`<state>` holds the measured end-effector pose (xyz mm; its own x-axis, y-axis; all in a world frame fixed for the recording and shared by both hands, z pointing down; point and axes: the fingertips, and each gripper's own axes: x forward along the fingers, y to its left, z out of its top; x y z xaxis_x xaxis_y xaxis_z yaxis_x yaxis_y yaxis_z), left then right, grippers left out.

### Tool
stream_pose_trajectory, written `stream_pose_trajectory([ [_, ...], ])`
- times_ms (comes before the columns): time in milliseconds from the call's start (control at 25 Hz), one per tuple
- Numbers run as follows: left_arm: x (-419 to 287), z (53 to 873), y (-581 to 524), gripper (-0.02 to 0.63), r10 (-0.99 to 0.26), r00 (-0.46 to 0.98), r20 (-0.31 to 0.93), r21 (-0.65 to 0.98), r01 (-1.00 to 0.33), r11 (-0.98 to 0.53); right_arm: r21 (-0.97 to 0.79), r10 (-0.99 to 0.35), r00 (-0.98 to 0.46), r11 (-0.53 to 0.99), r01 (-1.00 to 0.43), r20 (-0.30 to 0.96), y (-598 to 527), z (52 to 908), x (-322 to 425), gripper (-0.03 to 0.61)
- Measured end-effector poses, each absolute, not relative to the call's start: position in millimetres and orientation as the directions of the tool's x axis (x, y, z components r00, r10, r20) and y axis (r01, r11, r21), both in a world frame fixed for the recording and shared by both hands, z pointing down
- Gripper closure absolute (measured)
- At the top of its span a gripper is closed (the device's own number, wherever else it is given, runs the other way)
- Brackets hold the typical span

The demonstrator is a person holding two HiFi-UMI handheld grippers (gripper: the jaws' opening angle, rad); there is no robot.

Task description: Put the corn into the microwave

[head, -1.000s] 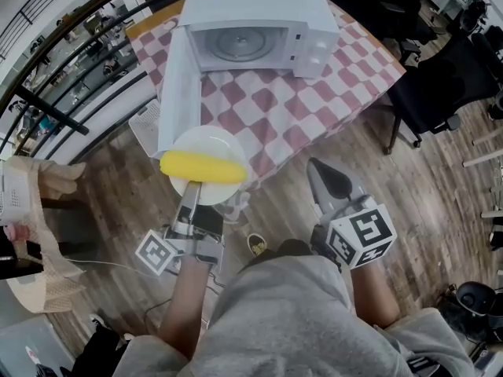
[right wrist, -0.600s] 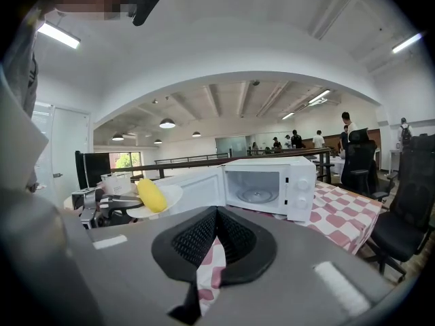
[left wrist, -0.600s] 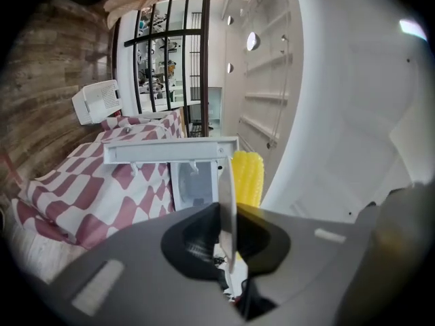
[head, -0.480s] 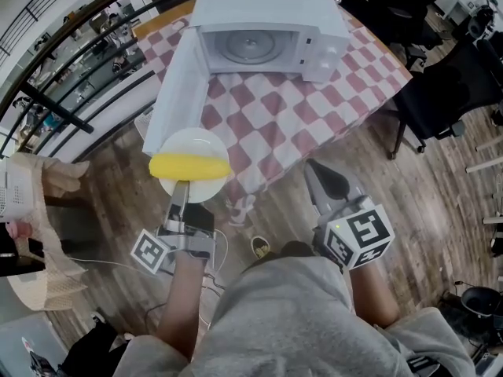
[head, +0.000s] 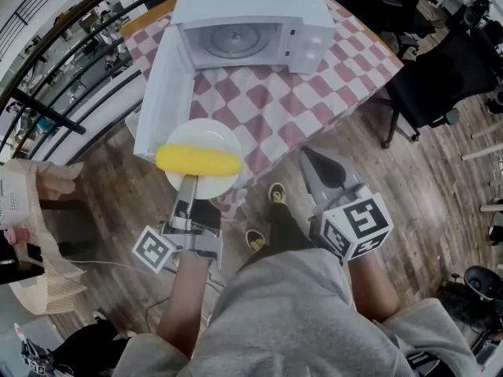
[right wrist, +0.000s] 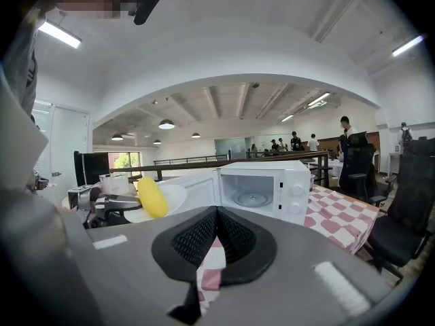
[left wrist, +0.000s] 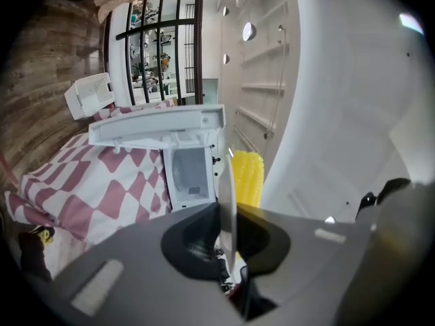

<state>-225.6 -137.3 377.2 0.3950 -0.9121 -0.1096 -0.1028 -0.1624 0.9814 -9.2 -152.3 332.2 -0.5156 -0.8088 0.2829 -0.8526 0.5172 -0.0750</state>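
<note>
Our left hand-held gripper [head: 189, 185] pinches the near rim of the white plate [head: 206, 130], which stands edge-on between its jaws. The corn [head: 198, 161] lies loose across the plate just beyond the jaw tips. The open microwave [head: 251, 22] stands farther ahead on the counter [head: 299, 104]. Our right hand-held gripper [head: 310, 159] is pressed together on nothing. We judge the plate stiff, smooth and breakable, and the cob rounded and free to roll. So the rim hold wants firmness and the plate must be kept level.
</note>
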Motion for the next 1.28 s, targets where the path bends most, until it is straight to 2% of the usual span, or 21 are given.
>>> stream_pose_trajectory([
  [600, -115.7, 382.6, -216.6, 0.586, -0.866, 0.494, -0.081, 0.989, -0.07, -0.132, -0.128, -0.806, -0.529, 0.515, -0.848, 0.264, -245.7, 341.6, 40.3, 0.58],
  [1280, -83.5, 377.8, -304.0, 0.586, -0.869, 0.491, -0.071, 0.988, -0.085, -0.129, -0.147, -0.771, -0.585, 0.567, -0.811, 0.252, -335.6, 340.4, 50.7, 0.578],
])
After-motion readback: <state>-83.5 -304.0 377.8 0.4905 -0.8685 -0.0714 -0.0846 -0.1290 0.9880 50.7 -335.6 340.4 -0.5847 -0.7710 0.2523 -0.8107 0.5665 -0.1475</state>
